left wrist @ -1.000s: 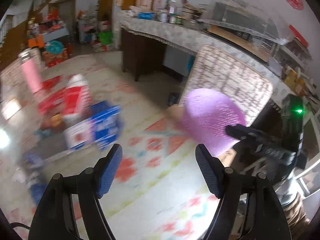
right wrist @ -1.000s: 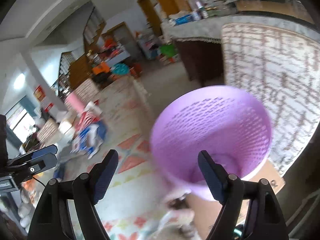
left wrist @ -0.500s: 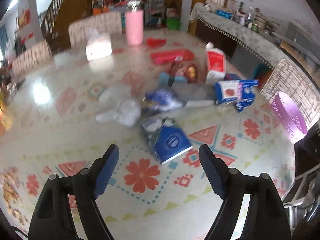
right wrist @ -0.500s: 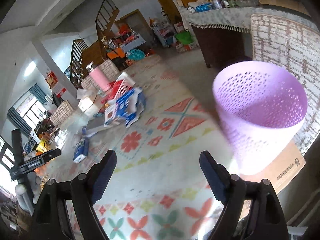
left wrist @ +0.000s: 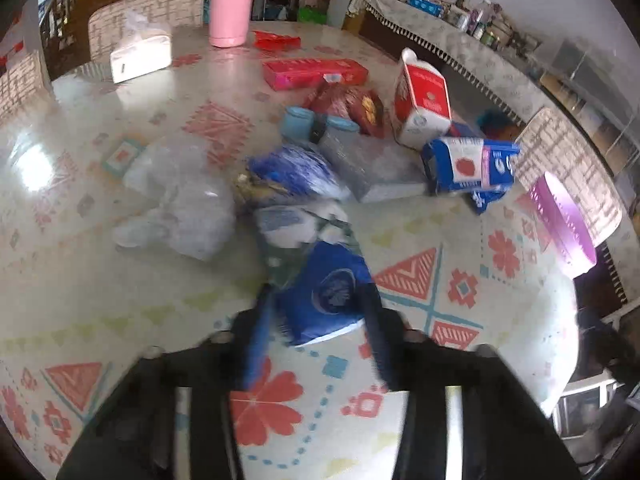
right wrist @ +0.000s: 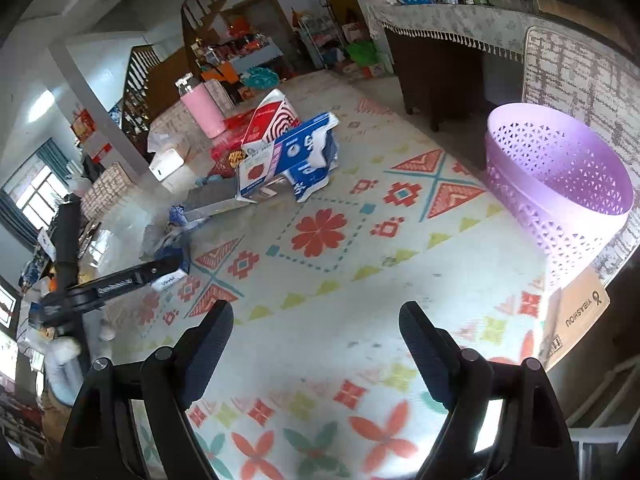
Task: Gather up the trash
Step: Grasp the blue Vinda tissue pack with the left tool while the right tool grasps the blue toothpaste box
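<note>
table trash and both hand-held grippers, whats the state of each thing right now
left hand-held gripper: closed on the blue packet
blue packet: on the table, pinched between the fingers
right hand-held gripper: open, nothing between the fingers
purple basket: upright at the table edge, looks empty
red-and-white carton: standing upright
blue-and-white carton: lying on its side
pink bottle: upright

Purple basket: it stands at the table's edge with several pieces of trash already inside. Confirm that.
Not quite. The right wrist view shows the purple basket at the table's edge, but no trash is visible inside. The trash pile lies on the table.
</note>
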A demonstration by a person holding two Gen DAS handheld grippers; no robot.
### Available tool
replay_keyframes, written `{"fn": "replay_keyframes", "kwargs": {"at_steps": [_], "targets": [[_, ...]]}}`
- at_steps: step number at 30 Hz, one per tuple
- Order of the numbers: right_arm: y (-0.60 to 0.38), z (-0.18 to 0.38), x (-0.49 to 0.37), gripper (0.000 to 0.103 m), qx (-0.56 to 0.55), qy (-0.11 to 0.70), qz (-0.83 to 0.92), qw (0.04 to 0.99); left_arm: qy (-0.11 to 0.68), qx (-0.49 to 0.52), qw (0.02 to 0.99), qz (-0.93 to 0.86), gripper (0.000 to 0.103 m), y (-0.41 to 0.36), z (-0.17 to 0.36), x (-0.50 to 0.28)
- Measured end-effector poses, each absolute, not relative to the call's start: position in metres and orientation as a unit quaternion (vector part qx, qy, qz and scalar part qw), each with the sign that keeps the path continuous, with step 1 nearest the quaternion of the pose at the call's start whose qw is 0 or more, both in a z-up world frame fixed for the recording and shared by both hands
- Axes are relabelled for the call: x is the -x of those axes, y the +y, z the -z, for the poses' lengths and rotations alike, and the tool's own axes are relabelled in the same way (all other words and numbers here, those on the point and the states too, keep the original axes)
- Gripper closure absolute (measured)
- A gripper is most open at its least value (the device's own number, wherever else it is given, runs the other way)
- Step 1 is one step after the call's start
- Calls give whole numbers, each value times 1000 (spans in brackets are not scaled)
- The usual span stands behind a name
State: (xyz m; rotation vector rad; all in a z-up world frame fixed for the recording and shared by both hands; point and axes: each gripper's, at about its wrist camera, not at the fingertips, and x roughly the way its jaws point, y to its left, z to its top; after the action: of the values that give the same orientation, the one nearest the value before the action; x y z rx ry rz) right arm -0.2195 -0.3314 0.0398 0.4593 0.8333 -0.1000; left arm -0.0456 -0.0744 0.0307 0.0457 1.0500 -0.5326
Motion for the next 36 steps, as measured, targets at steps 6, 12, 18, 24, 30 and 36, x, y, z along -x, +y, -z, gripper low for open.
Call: {"fn": "replay_keyframes", "kwargs": {"at_steps": [6,12,18,24,30,36], "targets": [[-298,-37,175,14,-221,411,59,882,508,73,802,307,103,-41,-29,36],[-278,-50,126,14,-197,414,67,886,508,108,797,309,103,-33,-28,33],[-278,-91,75,9,-61,419,76,903,487,126,814,289,59,-22,-35,31],[-308,-91,5,9,-25,443,49,895,477,137,826,267,53,-9,-35,22],[-300,-49,-19,9,-3,547,-87,832,478,127,834,247,52,-7,-33,11],[-269,-30,12,10,83,570,-148,804,481,105,838,236,51,-13,-28,3]]}}
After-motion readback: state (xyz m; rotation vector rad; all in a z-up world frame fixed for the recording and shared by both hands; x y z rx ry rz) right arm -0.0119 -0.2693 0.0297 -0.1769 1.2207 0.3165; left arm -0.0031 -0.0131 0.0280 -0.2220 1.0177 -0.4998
